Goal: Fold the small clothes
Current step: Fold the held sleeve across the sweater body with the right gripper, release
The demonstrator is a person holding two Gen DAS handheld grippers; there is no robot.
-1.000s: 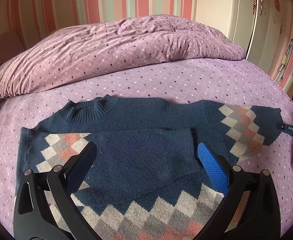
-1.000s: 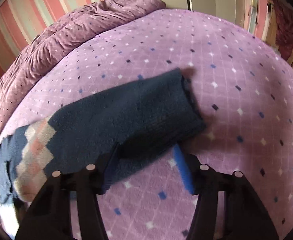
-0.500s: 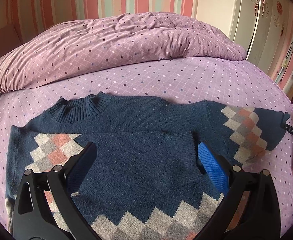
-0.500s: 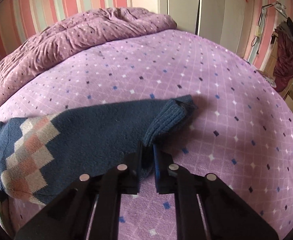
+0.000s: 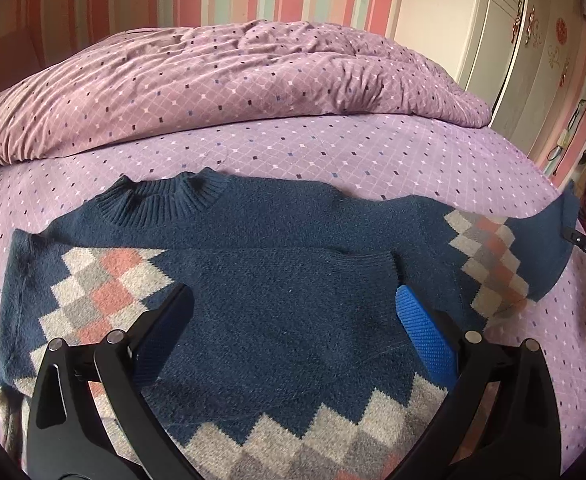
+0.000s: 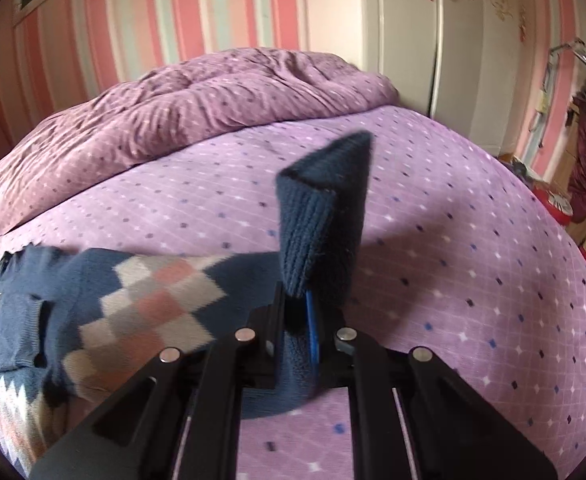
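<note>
Where the left wrist view looks down, a navy sweater with grey and pink diamonds lies flat on the purple bedsheet, collar at the far side, one sleeve already folded across the chest. The left gripper hovers over the chest with jaws spread wide and nothing held, probably placed to pin the body during the next fold. A rumpled duvet sits far behind. In the right wrist view, the right gripper is clamped on the cuff of the other sleeve, raised off the sheet and standing upright, likely so it can be carried left over the body. The sweater's body lies at left.
</note>
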